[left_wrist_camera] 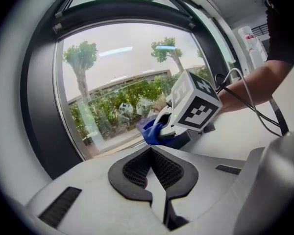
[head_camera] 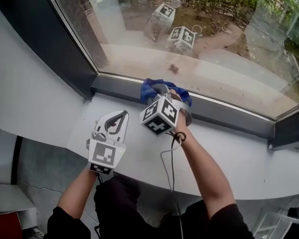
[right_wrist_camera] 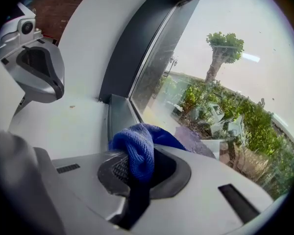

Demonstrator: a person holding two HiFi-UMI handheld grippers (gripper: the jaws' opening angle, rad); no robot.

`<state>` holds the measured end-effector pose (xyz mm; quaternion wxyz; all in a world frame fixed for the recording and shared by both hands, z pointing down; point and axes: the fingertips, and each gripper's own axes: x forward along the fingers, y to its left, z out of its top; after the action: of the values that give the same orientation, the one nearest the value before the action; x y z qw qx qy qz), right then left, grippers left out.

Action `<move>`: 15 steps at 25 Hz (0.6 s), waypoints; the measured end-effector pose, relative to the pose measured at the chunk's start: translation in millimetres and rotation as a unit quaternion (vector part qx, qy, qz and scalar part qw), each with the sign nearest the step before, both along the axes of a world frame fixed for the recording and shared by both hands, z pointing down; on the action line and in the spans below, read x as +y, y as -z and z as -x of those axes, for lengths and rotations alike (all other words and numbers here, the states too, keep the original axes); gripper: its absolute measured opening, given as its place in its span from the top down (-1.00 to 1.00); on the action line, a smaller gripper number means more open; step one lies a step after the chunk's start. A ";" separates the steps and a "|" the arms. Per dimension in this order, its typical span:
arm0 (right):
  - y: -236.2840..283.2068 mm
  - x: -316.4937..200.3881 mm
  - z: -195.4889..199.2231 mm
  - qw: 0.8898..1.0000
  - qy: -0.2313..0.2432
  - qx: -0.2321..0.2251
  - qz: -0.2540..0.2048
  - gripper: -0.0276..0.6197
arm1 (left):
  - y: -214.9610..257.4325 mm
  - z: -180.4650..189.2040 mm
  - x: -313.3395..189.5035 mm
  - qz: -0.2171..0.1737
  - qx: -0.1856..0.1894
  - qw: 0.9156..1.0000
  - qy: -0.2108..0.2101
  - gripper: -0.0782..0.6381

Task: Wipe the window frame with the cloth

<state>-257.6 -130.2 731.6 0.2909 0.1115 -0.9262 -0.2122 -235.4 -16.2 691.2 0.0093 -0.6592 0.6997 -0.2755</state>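
Note:
A blue cloth [head_camera: 150, 86] is bunched against the bottom rail of the dark grey window frame [head_camera: 229, 113], just under the glass. My right gripper [head_camera: 162, 90] is shut on it and presses it onto the rail. In the right gripper view the cloth [right_wrist_camera: 137, 148] bulges up between the jaws, with the frame's rail [right_wrist_camera: 118, 114] right beyond it. My left gripper [head_camera: 120, 115] lies on the white sill [head_camera: 229, 148], left of and nearer than the right one; its jaws are shut with nothing in them. From the left gripper view the cloth [left_wrist_camera: 152, 131] shows under the right gripper's marker cube [left_wrist_camera: 196, 104].
The frame's dark left post [head_camera: 45, 34] rises from the corner at the left; a second corner [head_camera: 289, 131] sits at the right end. A cable [head_camera: 170, 168] trails from the right gripper over the sill's front edge. The glass [head_camera: 199, 39] reflects both marker cubes.

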 end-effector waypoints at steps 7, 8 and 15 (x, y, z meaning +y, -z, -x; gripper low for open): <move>-2.6 -12.5 -25.2 1.000 -0.011 -0.009 0.025 0.84 | 21.0 -25.5 6.5 0.007 -0.028 1.000 -0.001 0.77; -2.7 -14.0 -28.8 1.000 -0.013 -0.011 0.021 0.84 | 22.4 -28.6 7.8 0.012 -0.030 0.999 -0.002 0.77; -3.0 -14.8 -37.9 1.000 -0.002 -0.027 0.008 0.84 | 21.6 -39.6 18.5 0.051 -0.051 0.997 0.009 0.77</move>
<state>-219.8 -144.9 734.6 0.2669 0.1167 -0.9352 -0.2014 -195.8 2.3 669.6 0.0093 -0.6376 0.6891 -0.3442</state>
